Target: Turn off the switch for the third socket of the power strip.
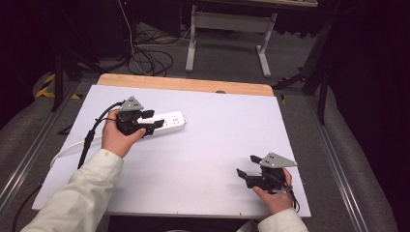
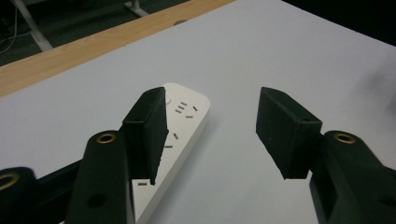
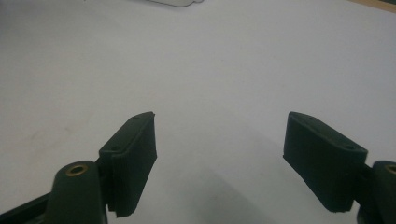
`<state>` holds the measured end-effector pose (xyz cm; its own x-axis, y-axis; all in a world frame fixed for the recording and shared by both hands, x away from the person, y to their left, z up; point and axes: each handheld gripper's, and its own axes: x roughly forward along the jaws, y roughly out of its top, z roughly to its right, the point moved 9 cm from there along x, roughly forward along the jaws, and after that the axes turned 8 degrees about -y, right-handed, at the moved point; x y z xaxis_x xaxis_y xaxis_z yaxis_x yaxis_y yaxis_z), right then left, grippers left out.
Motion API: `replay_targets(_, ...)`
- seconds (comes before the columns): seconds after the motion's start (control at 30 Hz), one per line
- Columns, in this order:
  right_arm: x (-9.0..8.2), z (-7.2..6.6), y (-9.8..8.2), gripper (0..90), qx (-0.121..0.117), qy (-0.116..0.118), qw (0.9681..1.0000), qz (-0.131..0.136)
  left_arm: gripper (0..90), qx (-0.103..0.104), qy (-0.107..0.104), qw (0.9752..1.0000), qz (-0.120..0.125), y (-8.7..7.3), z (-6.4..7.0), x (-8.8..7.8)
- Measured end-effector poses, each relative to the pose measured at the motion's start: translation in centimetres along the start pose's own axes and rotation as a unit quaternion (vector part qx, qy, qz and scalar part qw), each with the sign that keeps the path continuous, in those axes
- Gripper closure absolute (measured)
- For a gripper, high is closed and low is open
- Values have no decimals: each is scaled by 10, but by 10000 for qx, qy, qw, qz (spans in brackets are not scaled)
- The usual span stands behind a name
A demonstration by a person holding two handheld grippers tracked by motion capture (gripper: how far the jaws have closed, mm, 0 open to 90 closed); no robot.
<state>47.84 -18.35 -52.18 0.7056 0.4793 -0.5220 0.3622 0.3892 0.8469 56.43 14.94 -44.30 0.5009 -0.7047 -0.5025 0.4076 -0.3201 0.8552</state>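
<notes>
Two grippers, both jaws wide, nothing held. Power strip (image 1: 167, 122) lies far-left on the table (image 1: 217, 145), long axis left–right. Left gripper (image 1: 149, 122) hovers at its left end, likely the nearer one to grasp it; right gripper (image 1: 247, 165) rests well apart, near-right.

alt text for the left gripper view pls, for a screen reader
The left gripper, jaws open, is over a white power strip lying on a white table. One jaw overlaps the strip in the image; the other is over bare surface. A wooden table edge runs behind.
</notes>
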Motion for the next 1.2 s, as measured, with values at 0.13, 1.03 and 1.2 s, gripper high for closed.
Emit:
replay_targets(0.13, 0, 0, 0, 259, -2, 17, 10000, 10, 481, 32, 18, 10000, -20, 2, -2, 4)
replay_targets(1.03, -3, -2, 1, 292, -44, 98, 9999, 100, 898, -332, 614, 9974, 171, -16, -52, 54)
replay_targets(1.2, -3, -1, 2, 295, -8, 45, 9999, 101, 898, -304, 664, 9972, 145, -19, -55, 61)
